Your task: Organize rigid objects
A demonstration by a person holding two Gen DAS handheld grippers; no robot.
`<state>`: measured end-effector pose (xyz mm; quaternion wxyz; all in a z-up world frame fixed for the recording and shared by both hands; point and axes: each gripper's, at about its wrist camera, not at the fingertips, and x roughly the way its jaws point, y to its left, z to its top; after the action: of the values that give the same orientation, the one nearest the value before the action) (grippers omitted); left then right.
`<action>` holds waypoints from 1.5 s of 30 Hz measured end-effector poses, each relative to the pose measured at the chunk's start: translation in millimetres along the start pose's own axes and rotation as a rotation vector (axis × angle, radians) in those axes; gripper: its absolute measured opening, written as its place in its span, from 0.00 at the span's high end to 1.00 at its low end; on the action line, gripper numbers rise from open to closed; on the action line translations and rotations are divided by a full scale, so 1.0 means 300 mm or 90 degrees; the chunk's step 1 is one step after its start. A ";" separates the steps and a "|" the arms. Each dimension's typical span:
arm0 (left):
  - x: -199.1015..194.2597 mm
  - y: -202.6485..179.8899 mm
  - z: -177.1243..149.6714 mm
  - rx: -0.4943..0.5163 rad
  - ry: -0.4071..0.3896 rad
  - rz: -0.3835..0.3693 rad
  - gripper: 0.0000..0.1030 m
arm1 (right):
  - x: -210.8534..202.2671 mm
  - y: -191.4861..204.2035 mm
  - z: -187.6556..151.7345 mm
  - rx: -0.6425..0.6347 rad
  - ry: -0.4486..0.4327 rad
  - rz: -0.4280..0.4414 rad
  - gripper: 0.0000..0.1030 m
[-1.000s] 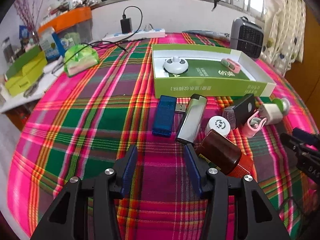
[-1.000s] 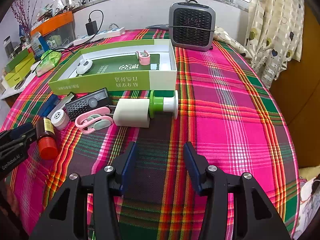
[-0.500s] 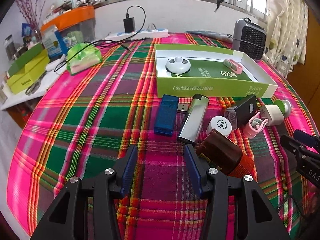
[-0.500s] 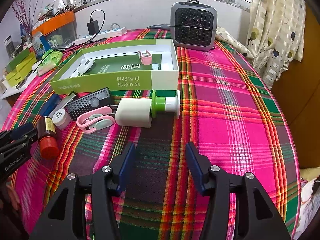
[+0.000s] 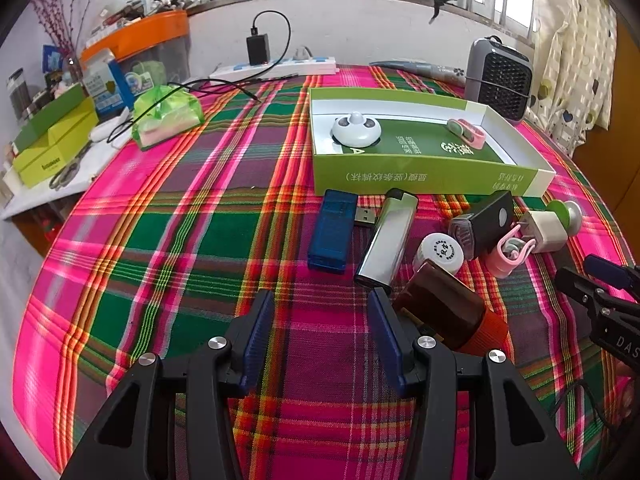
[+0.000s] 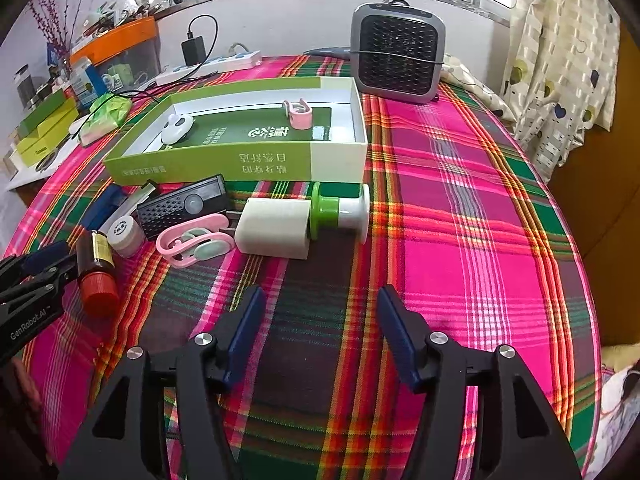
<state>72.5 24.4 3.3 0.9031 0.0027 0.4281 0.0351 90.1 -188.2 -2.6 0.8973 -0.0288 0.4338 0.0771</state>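
Note:
A green cardboard box [image 5: 424,178] [image 6: 240,160] holds a white round gadget [image 5: 356,130] and a pink clip [image 5: 466,132]. In front of it on the plaid cloth lie a blue USB stick [image 5: 334,230], a silver lighter [image 5: 390,238], a white jar [image 5: 440,250], a black device [image 6: 184,206], a second pink clip [image 6: 192,240], a white charger [image 6: 276,228] and a green-and-white spool [image 6: 340,212]. My left gripper [image 5: 319,300] is open and empty, with a brown orange-capped bottle [image 5: 444,308] lying just right of it. My right gripper [image 6: 321,294] has its jaws opening over bare cloth, below the charger.
A grey fan heater [image 6: 398,60] stands behind the box. A power strip [image 5: 276,68] with cables lies at the back, and a green tissue pack [image 5: 166,120] sits at the left. Boxes [image 5: 52,148] crowd a side shelf. The table edge curves close on the right.
My right gripper's jaws have spread wider apart. My left gripper and all the objects on the cloth have stayed where they were.

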 end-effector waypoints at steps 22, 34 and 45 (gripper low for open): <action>-0.084 0.056 0.004 0.006 -0.019 -0.103 0.53 | -0.020 -0.117 0.124 -0.003 -0.063 0.042 0.42; -0.153 -0.051 0.014 0.040 -0.021 -0.173 0.52 | 0.042 -0.136 0.144 0.022 -0.031 0.101 0.42; -0.116 -0.144 0.007 0.073 0.016 -0.132 0.52 | 0.056 -0.135 0.145 0.025 -0.017 0.087 0.42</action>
<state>54.8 -20.9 30.0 0.8947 0.0099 0.4389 -0.0827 140.6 -221.0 10.6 0.8960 0.0196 0.4241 0.1303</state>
